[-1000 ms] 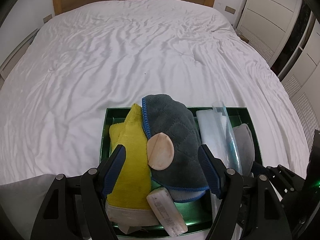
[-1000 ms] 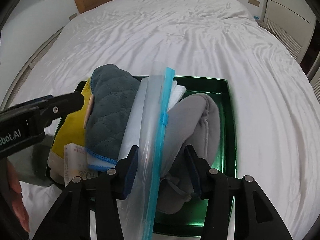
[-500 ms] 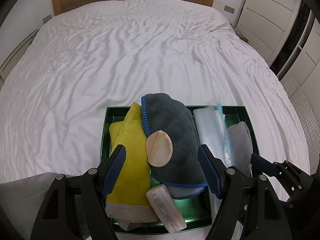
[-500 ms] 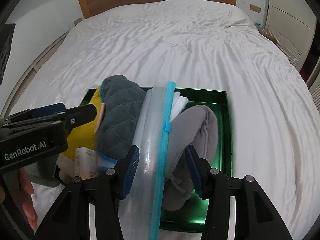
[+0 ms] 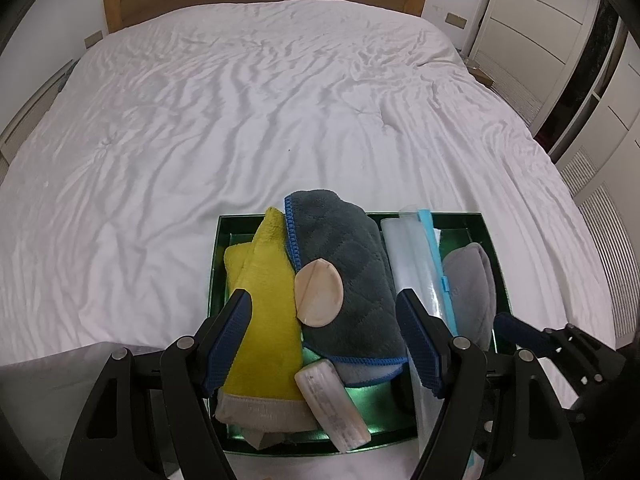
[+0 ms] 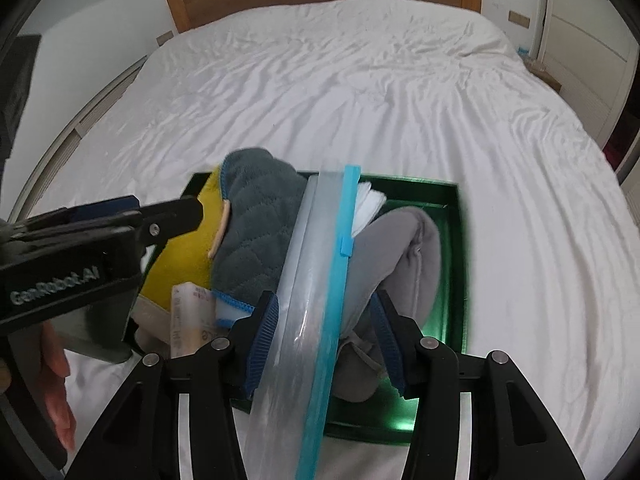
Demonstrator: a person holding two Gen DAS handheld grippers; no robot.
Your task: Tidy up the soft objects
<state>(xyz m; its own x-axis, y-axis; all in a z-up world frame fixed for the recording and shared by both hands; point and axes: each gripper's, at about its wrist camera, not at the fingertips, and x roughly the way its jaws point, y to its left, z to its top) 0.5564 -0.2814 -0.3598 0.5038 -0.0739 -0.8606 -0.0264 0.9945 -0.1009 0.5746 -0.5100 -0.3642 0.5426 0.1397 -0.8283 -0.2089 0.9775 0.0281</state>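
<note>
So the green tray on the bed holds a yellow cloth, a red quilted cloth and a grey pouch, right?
Not quite: the quilted cloth is dark grey with blue trim, not red, as the left wrist view shows. The green tray on the bed does hold the yellow cloth and grey pouch.

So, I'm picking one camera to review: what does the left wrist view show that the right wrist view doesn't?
Only the left wrist view shows the beige round pad face-on.

Only the right wrist view shows the person's hand and the white folded cloth.

Both show the green tray, yellow cloth, dark grey cloth, zip bag and grey pouch.
</note>
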